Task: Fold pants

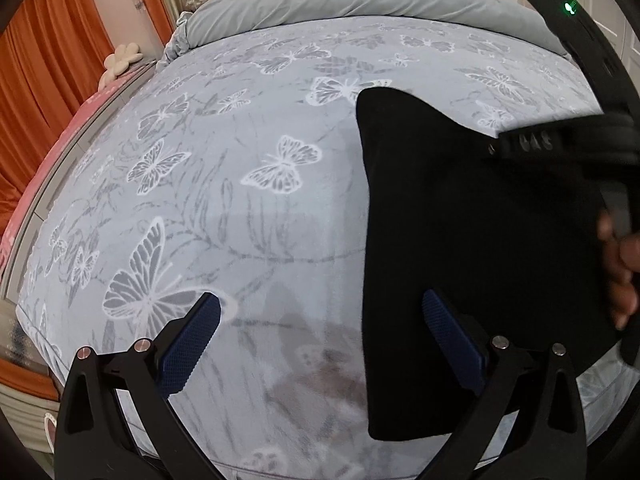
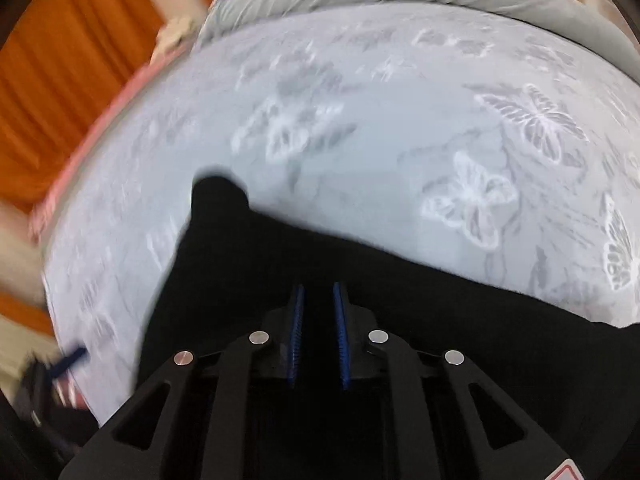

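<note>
The black pants (image 1: 472,248) lie folded on the bed at the right of the left wrist view. My left gripper (image 1: 320,308) is open and empty above the bedspread; its right finger overlaps the pants' left edge. The right gripper's black body (image 1: 560,144) reaches in from the right over the pants. In the right wrist view the pants (image 2: 320,256) fill the lower half, and my right gripper (image 2: 319,292) is shut on the black cloth, which sits between its blue pads. That view is blurred by motion.
The bed (image 1: 240,200) has a pale blue bedspread with white butterflies. A grey duvet (image 1: 340,4) is bunched at the far end. Orange curtains (image 1: 48,64) hang at the left beyond the bed's edge. A hand (image 1: 620,264) shows at the right.
</note>
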The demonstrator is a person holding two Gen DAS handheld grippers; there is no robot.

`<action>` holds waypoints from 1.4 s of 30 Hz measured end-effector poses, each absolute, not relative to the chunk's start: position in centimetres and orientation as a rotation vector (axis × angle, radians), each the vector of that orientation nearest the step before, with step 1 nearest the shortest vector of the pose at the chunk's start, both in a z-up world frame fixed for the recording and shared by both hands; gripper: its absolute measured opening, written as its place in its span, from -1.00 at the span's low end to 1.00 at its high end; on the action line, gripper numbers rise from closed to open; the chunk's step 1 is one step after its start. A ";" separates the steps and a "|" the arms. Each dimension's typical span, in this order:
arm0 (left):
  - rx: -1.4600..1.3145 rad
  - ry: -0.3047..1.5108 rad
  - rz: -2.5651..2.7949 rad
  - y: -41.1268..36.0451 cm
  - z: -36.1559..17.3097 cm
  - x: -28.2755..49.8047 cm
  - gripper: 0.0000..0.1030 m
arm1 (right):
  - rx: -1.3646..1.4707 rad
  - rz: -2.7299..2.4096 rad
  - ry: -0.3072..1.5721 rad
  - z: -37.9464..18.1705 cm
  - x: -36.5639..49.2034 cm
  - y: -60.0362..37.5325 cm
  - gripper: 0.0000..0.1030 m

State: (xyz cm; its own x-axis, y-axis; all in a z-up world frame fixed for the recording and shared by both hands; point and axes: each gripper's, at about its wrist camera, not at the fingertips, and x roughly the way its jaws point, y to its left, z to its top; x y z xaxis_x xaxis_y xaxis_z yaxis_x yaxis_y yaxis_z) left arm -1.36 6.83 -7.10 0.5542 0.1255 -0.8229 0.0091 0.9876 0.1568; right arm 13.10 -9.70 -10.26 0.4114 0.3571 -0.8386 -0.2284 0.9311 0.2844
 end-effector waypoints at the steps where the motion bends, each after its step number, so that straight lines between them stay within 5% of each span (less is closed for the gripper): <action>1: 0.152 0.978 0.071 6.8 -6.8 -1.5 0.91 | 0.141 0.388 1.064 -9.3 13.0 -9.3 -0.62; 19: 0.113 0.962 0.072 7.2 -5.3 -1.8 0.91 | 0.123 0.479 1.007 -9.4 15.3 -4.9 -0.65; 24: 0.070 0.924 0.107 9.5 -3.6 -1.7 0.91 | 0.048 0.507 0.989 -5.6 9.5 -7.8 -0.63; 29: -0.039 0.916 0.201 13.6 -2.7 -1.3 0.91 | -0.073 0.610 1.110 -9.1 2.8 -7.6 -0.57; 32: -0.052 0.927 0.209 13.7 -2.9 -1.2 0.91 | -0.235 0.583 0.998 -8.6 -0.2 -6.7 -0.57; 40: 0.031 0.939 0.125 9.3 -4.2 -1.6 0.91 | -0.072 0.611 1.072 -9.3 -1.6 -11.8 -0.59; 41: 0.027 0.951 0.106 9.0 -4.4 -1.6 0.91 | -0.037 0.597 1.061 -7.9 -1.5 -13.1 -0.57; 42: 0.015 0.965 0.078 8.6 -4.7 -1.5 0.91 | -0.005 0.564 1.013 -6.7 -1.7 -14.6 -0.30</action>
